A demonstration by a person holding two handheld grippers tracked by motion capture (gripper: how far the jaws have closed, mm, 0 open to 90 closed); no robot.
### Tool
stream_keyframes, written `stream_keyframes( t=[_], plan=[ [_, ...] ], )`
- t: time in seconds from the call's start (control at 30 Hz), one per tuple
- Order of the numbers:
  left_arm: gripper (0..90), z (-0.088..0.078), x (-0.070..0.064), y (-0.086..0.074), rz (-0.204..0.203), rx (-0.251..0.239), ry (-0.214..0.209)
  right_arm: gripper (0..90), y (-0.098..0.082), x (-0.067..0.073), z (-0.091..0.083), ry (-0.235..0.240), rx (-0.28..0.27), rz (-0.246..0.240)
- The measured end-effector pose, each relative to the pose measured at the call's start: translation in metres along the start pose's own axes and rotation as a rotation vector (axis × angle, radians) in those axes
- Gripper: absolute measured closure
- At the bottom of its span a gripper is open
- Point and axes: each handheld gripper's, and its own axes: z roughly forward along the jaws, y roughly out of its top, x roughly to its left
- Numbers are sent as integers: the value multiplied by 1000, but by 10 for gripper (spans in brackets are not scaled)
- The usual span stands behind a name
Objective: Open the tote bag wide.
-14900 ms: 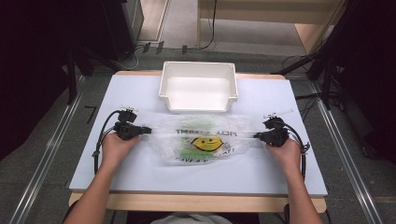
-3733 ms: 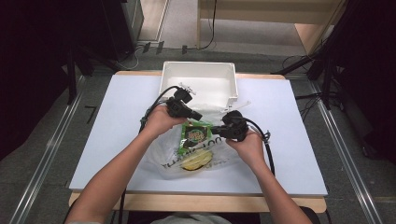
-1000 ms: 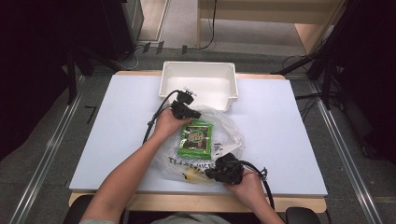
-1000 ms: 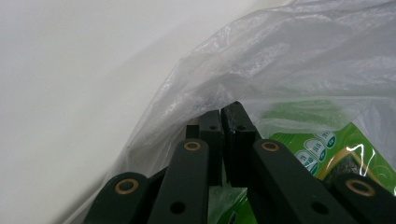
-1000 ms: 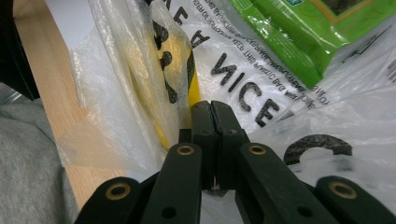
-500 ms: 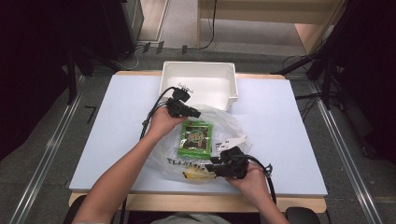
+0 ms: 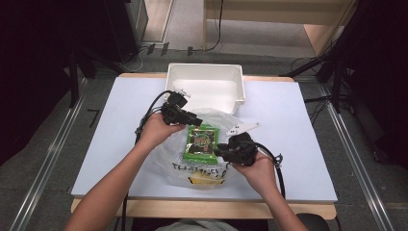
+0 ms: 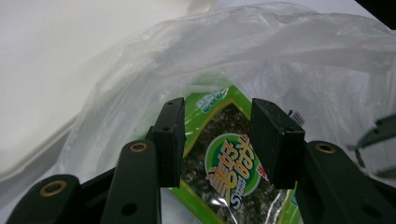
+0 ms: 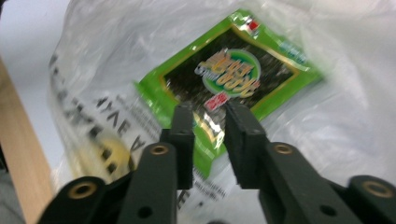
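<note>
The green snack packet (image 7: 201, 143) lies inside the clear plastic bag (image 7: 204, 166) on the counter (image 7: 110, 125), just in front of the white bin (image 7: 206, 86). The left gripper (image 8: 217, 135) has just been opening and the right gripper (image 9: 208, 123) closing; both hover over the packet with fingers apart, gripping nothing. This looks like the release after bagging, and the next move likely calls for taking hold of the bag's edges near the bin.

The left gripper (image 7: 195, 117) is being held just above the top edge of the green packet (image 7: 201, 143), its jaws having just been opening. The right gripper (image 7: 219, 149) is being held at the packet's right side, its jaws having just been closing. The packet is lying on the clear bag (image 7: 166, 163), below the white bin (image 7: 206, 87).
</note>
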Motion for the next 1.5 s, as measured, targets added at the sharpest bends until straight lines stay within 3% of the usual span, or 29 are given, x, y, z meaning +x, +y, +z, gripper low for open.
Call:
stream_keyframes(
  t=[0.13, 0.23, 0.33, 0.47, 0.73, 0.97, 1.1, 1.23, 1.33, 1.5],
  plan=[
    [549, -5, 0, -9, -12, -2, -4, 858, 13, -5, 2, -14, -15, 33],
    [548, -9, 1, -15, -41, -15, 1, 897, 21, -8, 7, -58, -24, 7],
    [535, -13, 0, -20, -44, -28, -6, 900, 26, -14, 15, -84, -25, 6],
    [523, -17, -3, -28, -35, -34, -5, 900, 27, -28, 26, -90, -18, 50],
    [563, -16, -6, -45, -46, -30, -10, 900, 18, -54, 40, -129, 49, 103],
    [747, -13, -12, -56, -23, -21, 1, 872, 7, -53, 36, -113, 35, 123],
    [815, -12, -12, -62, -36, -12, -13, 833, 5, -50, 33, -92, 20, 125],
    [784, -11, -9, -67, -62, -8, -26, 759, 7, -43, 32, -73, 17, 109],
    [744, -12, -9, -71, -55, 1, -8, 724, 8, -39, 32, -58, 14, 96],
    [663, -12, -7, -73, -64, -7, -15, 649, 8, -37, 31, -40, 15, 88]
  ],
)
